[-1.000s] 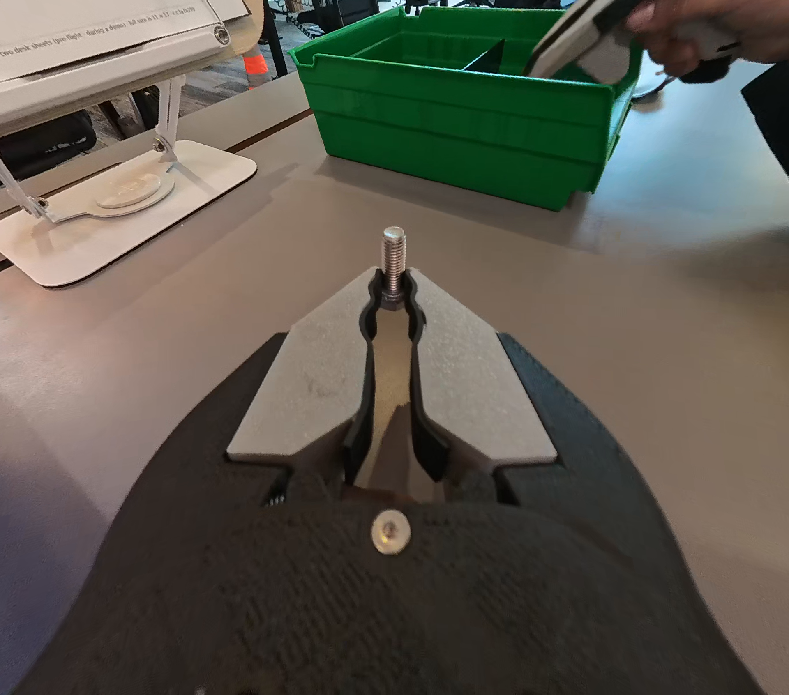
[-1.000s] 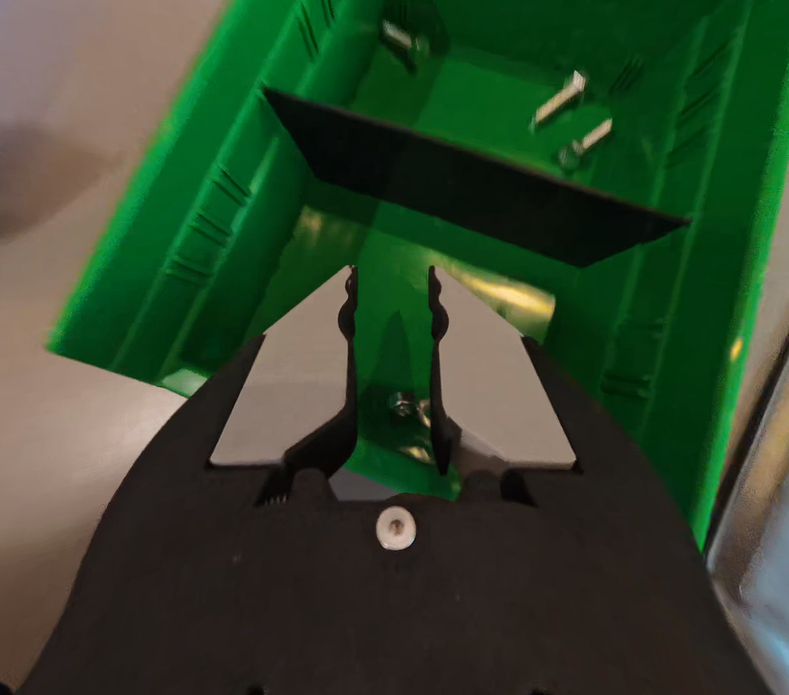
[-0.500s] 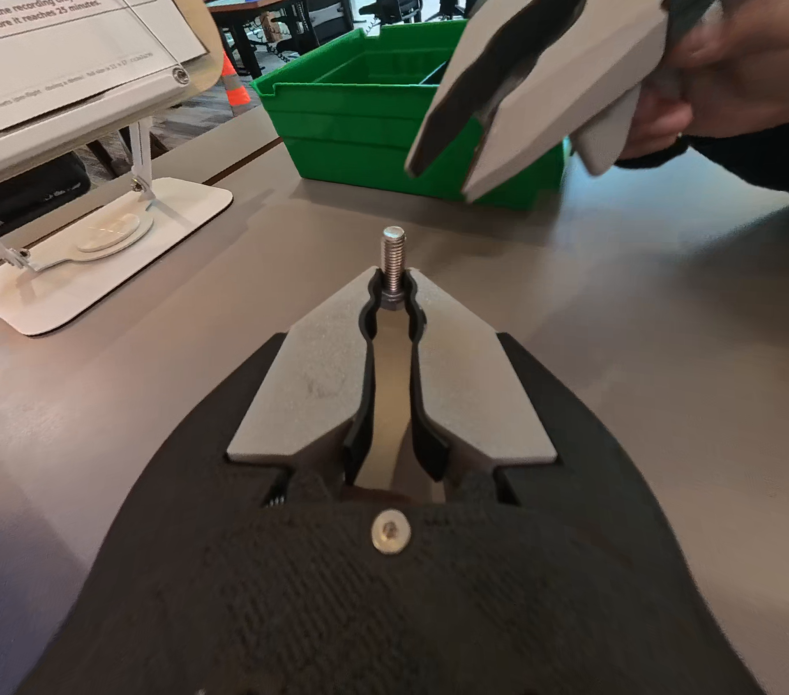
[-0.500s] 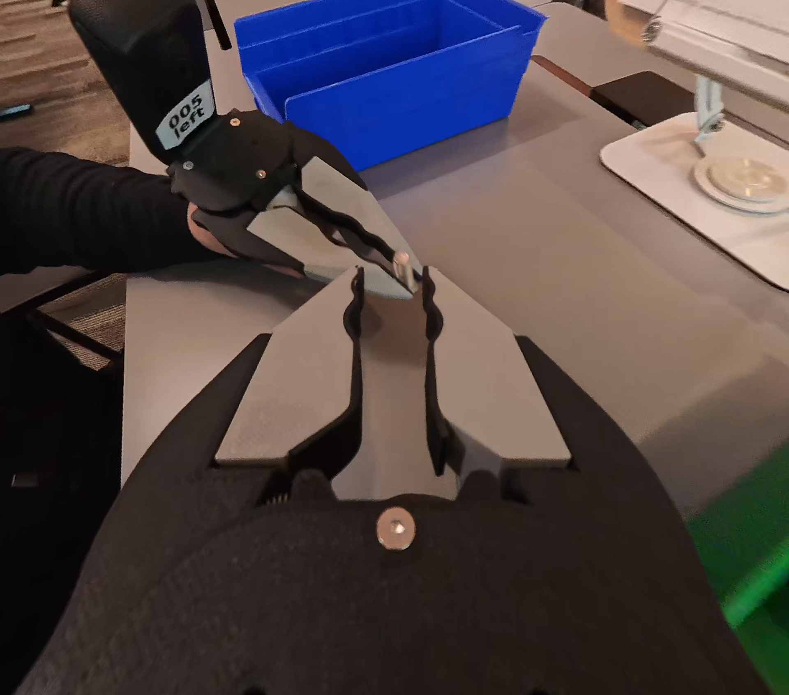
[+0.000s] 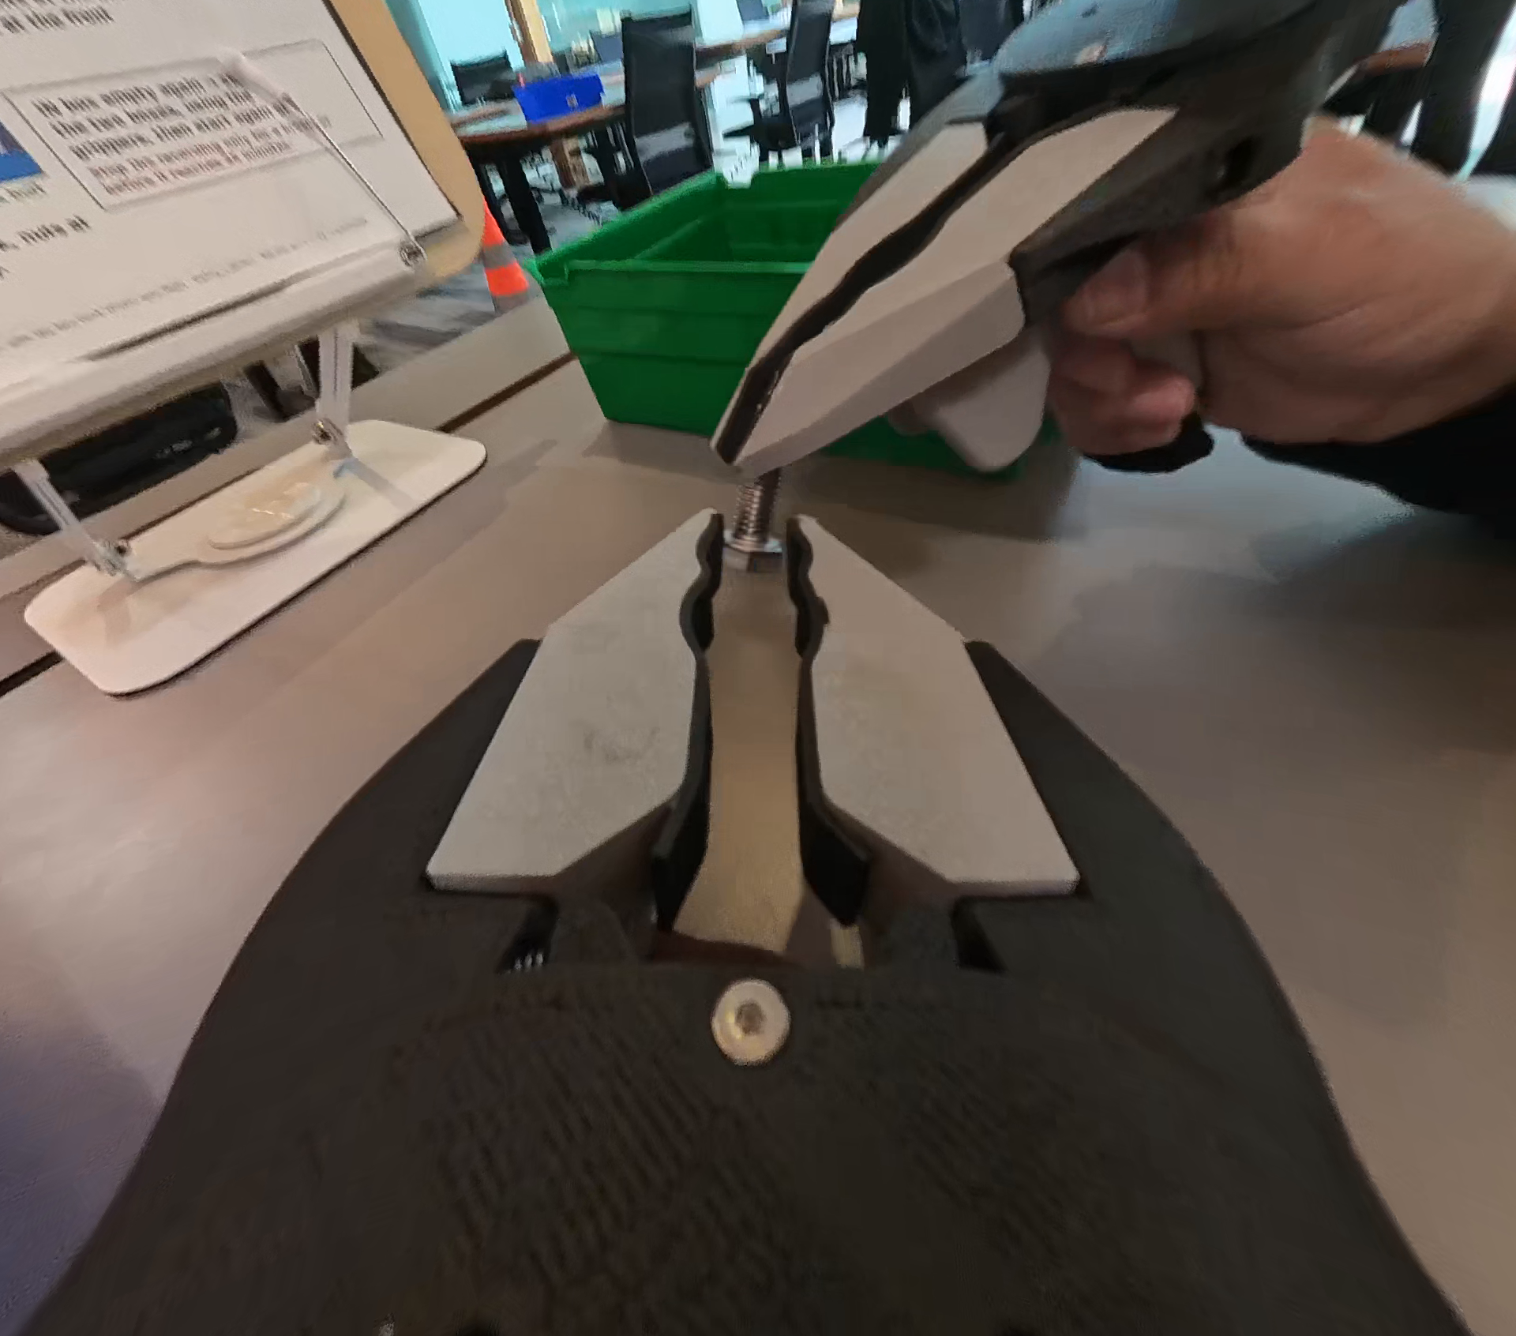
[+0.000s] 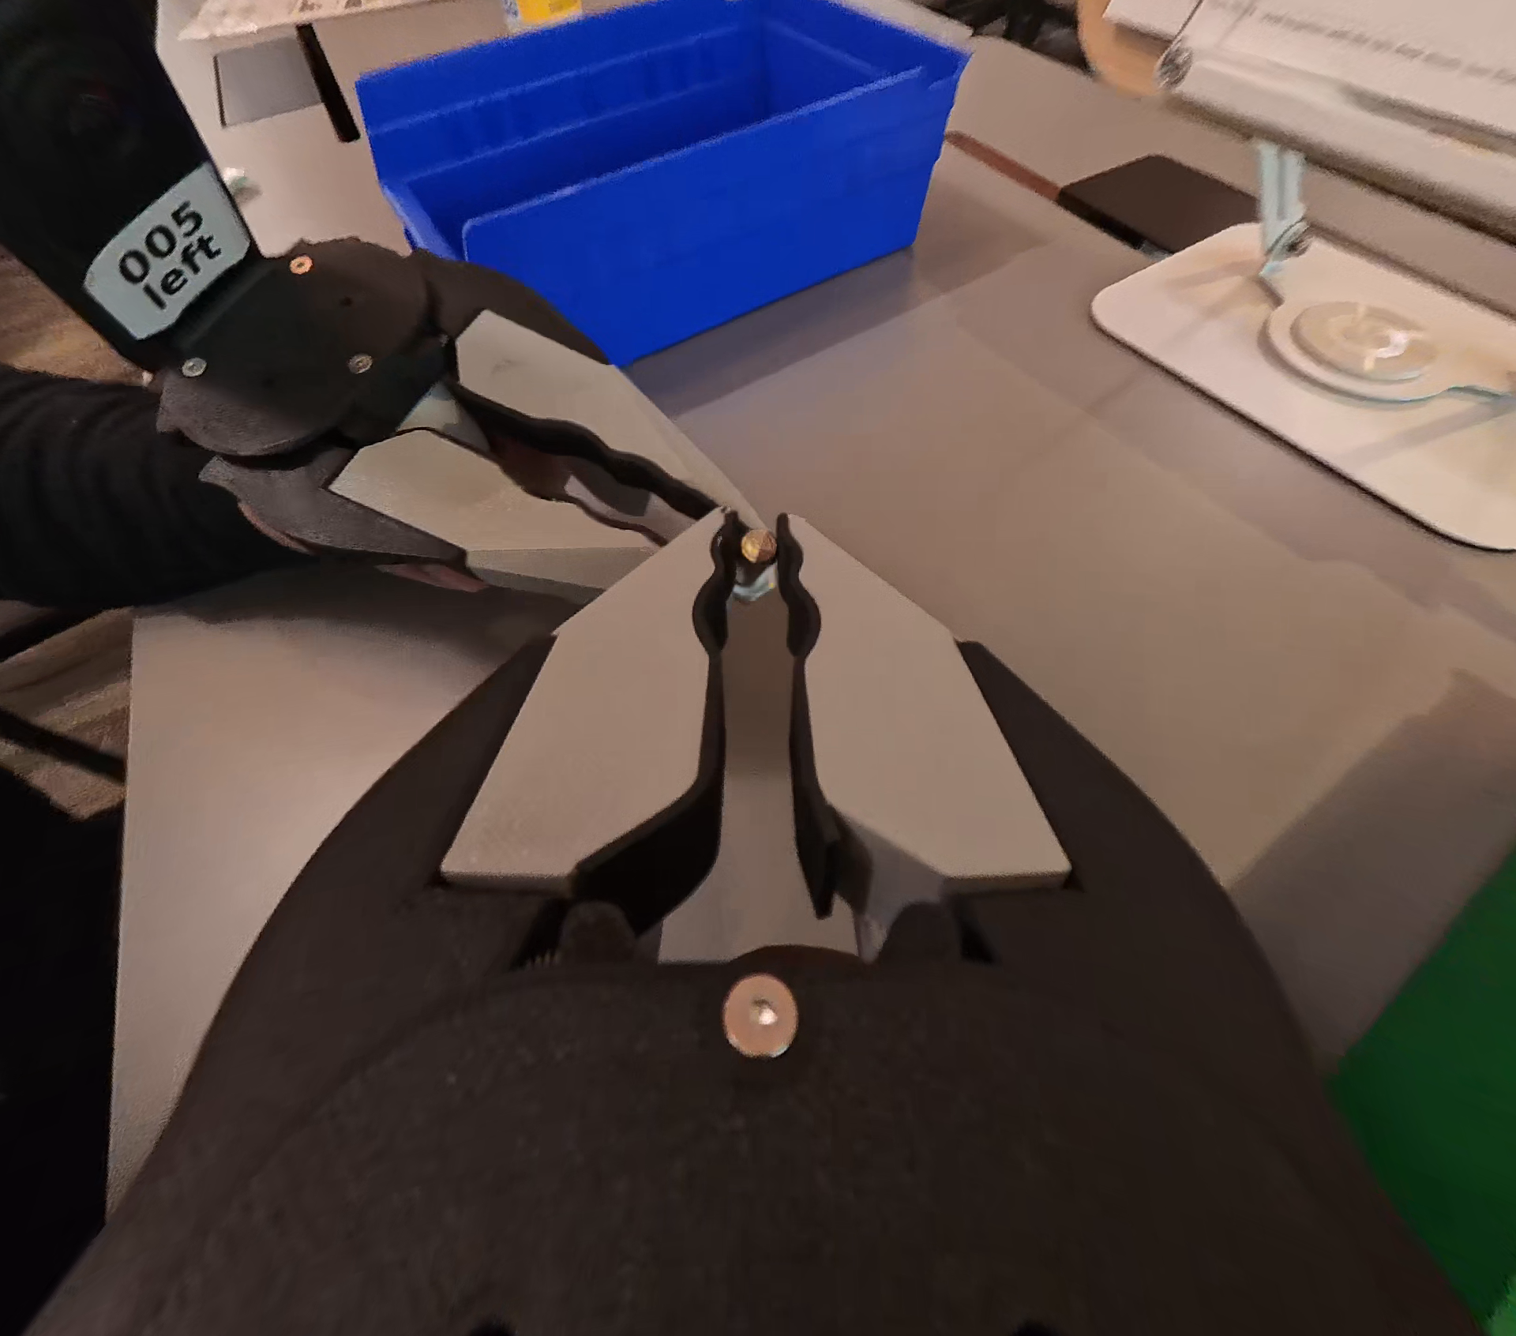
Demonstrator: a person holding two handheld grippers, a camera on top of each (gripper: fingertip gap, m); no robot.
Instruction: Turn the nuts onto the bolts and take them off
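While the left gripper [image 5: 753,552] clamps a threaded steel bolt [image 5: 756,507] upright by its hex head above the grey table [image 5: 1189,681] | right gripper [image 6: 753,546] nearly closed around the bolt's tip | nut not discernible

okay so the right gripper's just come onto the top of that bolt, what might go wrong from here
1. The left gripper pinches only the nut at its fingertips, so twisting might tip the upright bolt.
2. The right gripper catches just the bolt's tip; it may slip off.
3. The two grippers' fingers almost touch and could collide.
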